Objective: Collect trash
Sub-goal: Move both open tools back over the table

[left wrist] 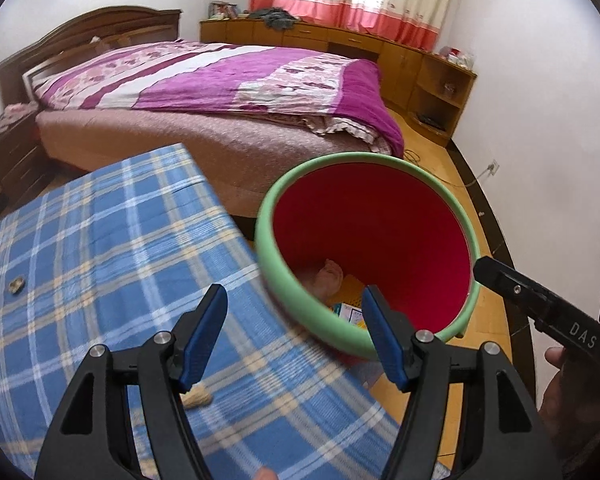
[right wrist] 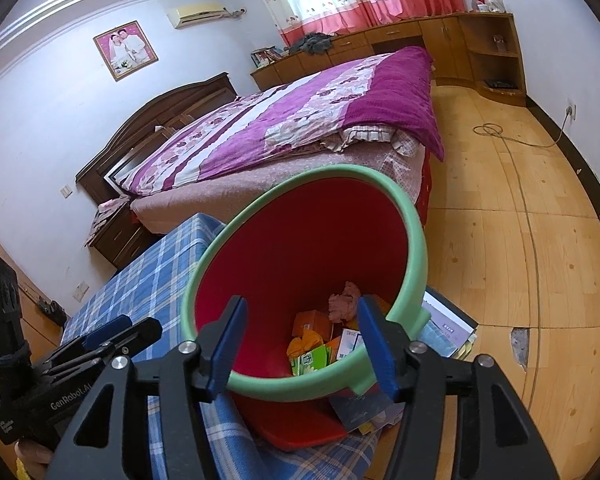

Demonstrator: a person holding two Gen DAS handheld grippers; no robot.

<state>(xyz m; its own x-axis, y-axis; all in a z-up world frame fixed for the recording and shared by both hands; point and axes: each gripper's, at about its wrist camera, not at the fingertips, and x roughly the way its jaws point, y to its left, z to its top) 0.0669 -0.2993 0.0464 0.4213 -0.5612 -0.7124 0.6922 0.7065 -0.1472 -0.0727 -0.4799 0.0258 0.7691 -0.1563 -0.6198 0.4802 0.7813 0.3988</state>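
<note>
Standing beside bed (left wrist: 220, 80): plaid table (left wrist: 100, 240), red bin (right wrist: 300, 240); both grippers (left wrist: 292, 336) (right wrist: 300, 344) wide, empty.

A blue plaid tablecloth (left wrist: 100, 248) (rumpled) bears a small brown scrap (left wrist: 17, 284) and a tan wad (left wrist: 198, 399).

Left gripper (left wrist: 294, 334) and right gripper (right wrist: 300, 346) both angle downward, jaws parted, gripping nothing.

My left gripper (left wrist: 292, 336) is a black plastic frame with triangular cut-outs, silver round screws at the pivots behind the jaws, and blue ribbed pads (left wrist: 204, 336) lining the inner faces of the fingers. My right gripper (right wrist: 300, 348) is built the same, and its black side carries white "DAS" lettering. The left one's body reads "GenRobot.AI" in white well behind its jaws, beside a dark knit cuff (right wrist: 8, 360).
</note>
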